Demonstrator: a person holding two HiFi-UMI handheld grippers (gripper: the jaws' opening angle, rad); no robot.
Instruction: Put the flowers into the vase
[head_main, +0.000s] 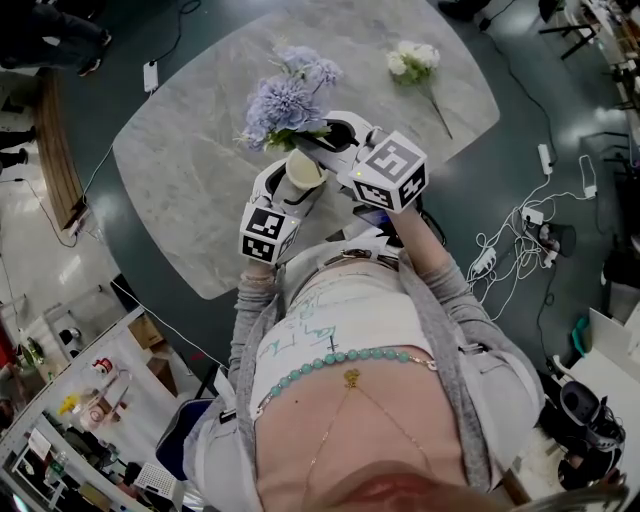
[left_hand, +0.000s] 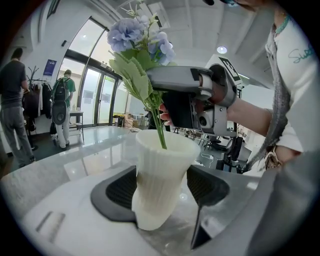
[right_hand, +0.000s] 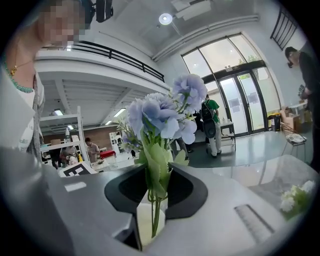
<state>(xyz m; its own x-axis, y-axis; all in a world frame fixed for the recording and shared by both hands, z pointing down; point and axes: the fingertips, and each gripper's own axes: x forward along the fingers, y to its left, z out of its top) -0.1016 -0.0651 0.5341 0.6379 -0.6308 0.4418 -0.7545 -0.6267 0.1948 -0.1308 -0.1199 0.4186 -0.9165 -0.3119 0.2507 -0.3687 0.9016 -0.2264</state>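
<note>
Holding a gripper in each hand, a person (head_main: 345, 330) stood close to the edge of a grey table (head_main: 190, 170). The left gripper (head_main: 298, 182) had its jaws pressed on both sides of a white vase (left_hand: 162, 170) with ribs down its sides. The black pads squeezed the thin middle part of the vase. The vase leaned a little, and its open mouth faced up. I could not tell if its bottom touched the table.

Just above it, the right gripper (right_hand: 156, 194) came in from the other side. Its jaws were pinching the blue flowers (right_hand: 161, 112) low down, on the green leaves and stems (right_hand: 156, 222). The ends of the stems were already inside the mouth of the vase. The big blue heads stood high above both grippers.

Farther back on the table, well apart from the vase, a white flower (head_main: 413, 60) lay on its side with its long stem pointing toward the table's edge.

Past the table was a dark floor (head_main: 540, 100). White cables (head_main: 515, 245) and plug strips lay on it near the person's right side. Far off, tall glass doors (right_hand: 240, 100) let in daylight, and some people (left_hand: 17, 105) stood near them.
</note>
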